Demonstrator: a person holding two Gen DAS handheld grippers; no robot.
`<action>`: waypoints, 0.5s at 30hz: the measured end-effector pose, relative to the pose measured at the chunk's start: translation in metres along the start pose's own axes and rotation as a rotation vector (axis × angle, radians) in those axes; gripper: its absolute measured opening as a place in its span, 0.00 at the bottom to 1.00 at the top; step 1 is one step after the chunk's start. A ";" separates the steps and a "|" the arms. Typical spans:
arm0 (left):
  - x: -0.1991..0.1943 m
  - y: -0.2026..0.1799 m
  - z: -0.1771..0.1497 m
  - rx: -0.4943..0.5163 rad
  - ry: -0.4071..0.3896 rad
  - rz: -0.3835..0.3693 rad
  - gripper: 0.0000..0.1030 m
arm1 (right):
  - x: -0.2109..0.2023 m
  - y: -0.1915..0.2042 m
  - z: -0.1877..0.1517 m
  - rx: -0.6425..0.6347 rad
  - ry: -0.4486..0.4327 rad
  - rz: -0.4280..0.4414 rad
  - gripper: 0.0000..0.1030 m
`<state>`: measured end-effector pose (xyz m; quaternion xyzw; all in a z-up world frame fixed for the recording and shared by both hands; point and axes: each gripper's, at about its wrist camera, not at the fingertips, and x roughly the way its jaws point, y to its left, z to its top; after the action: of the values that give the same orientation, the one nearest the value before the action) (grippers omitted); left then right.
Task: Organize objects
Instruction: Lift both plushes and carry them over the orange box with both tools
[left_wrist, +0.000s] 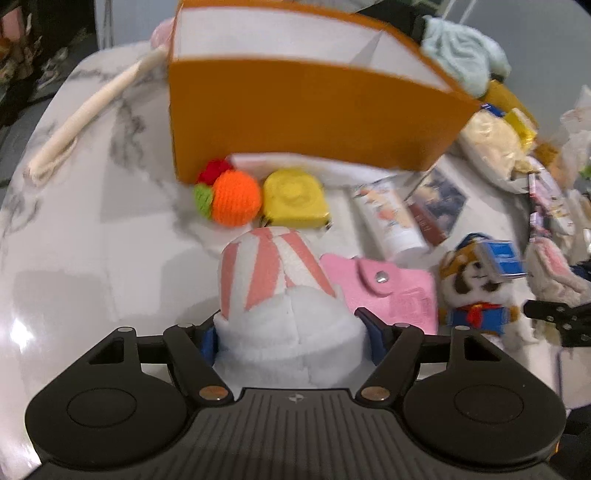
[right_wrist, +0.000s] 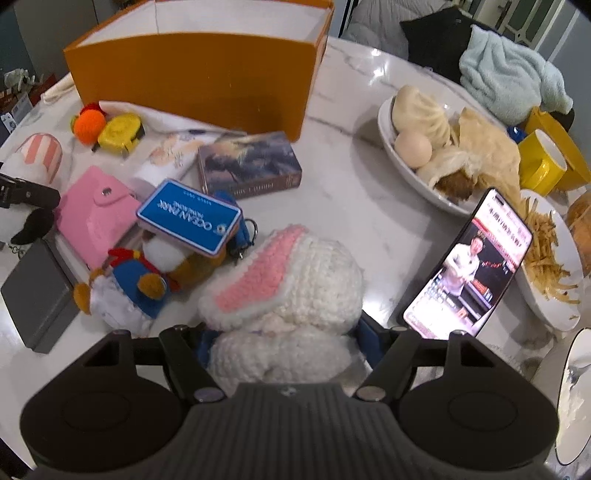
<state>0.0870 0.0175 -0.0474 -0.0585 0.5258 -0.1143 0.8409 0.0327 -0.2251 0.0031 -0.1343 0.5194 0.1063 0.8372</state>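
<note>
Between the left gripper's (left_wrist: 290, 332) fingers sits a white plush with pink stripes (left_wrist: 275, 291), gripped near the marble table (left_wrist: 92, 221). Right of it, the right gripper (right_wrist: 282, 343) clamps a crocheted bunny (right_wrist: 284, 273). Far behind stands an orange box (left_wrist: 295, 110).
</note>
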 end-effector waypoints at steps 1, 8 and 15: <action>-0.007 -0.002 0.002 0.012 -0.019 -0.007 0.81 | -0.003 0.000 0.001 -0.001 -0.013 -0.001 0.72; -0.047 -0.016 0.015 0.064 -0.124 -0.057 0.81 | -0.033 0.002 0.012 0.023 -0.133 0.013 0.72; -0.063 -0.027 0.036 0.099 -0.155 -0.088 0.81 | -0.064 0.013 0.033 0.030 -0.250 0.071 0.72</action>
<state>0.0889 0.0063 0.0290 -0.0484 0.4496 -0.1720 0.8752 0.0282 -0.2042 0.0734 -0.0890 0.4168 0.1439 0.8931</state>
